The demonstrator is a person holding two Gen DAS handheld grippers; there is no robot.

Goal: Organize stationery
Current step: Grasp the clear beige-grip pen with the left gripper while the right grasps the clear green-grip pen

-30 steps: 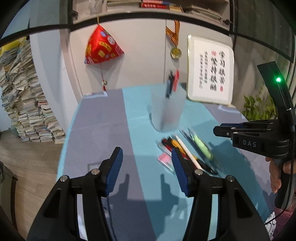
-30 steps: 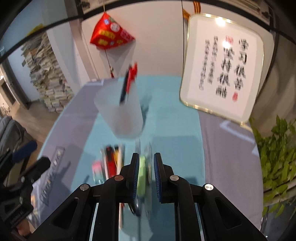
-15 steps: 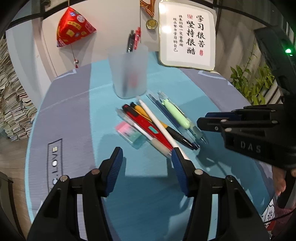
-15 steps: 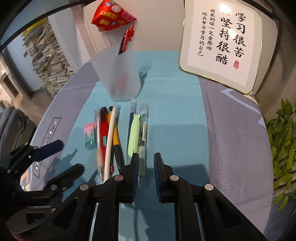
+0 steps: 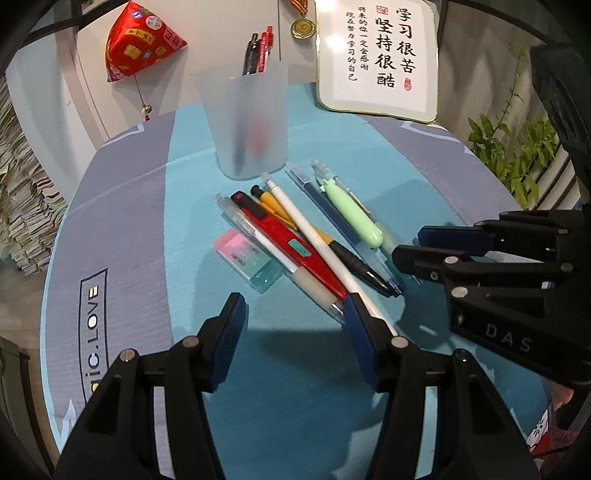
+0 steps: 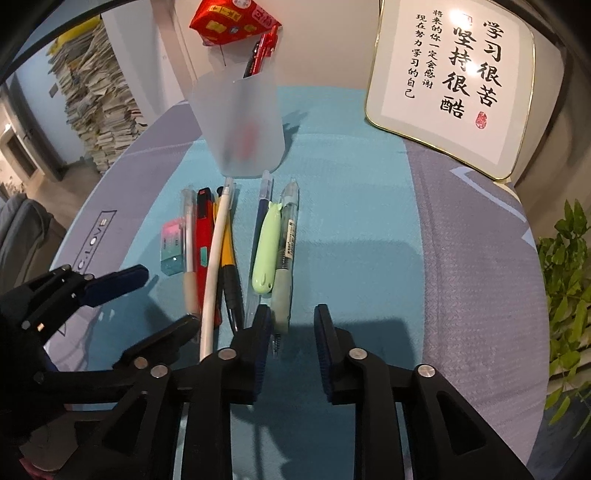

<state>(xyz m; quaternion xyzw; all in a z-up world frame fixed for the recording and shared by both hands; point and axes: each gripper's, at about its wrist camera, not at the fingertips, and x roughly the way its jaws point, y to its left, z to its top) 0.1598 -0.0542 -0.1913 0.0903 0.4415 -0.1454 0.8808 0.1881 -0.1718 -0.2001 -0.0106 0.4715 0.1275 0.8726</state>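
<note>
My right gripper (image 6: 290, 332) hung low over the bench (image 6: 369, 221), its jaws opening with nothing pressed between them; the tip of the grey-grip clear pen (image 6: 286, 254) lay just at the left jaw's end. My left gripper (image 5: 293, 317) stood half spread and empty, its right jaw covering the near end of the white pen (image 5: 314, 236).

The stationery lay in a row before the frosted cup (image 5: 245, 122): the pastel eraser (image 5: 245, 260), a clear pen, the red pen (image 5: 291, 245), the yellow-and-black pen (image 5: 332, 245), the white one, the blue pen (image 5: 332, 218) and the green capsule pen (image 5: 354, 214). Two pens stood in the cup, their lower halves only a blur through its wall.

The left view hid the pens' far-right tips behind my right gripper. Only the right view showed the paper stacks (image 6: 99, 110) clearly; only the left showed the medal (image 5: 303, 27). The calligraphy frame (image 6: 450, 85) leaned at the back.
</note>
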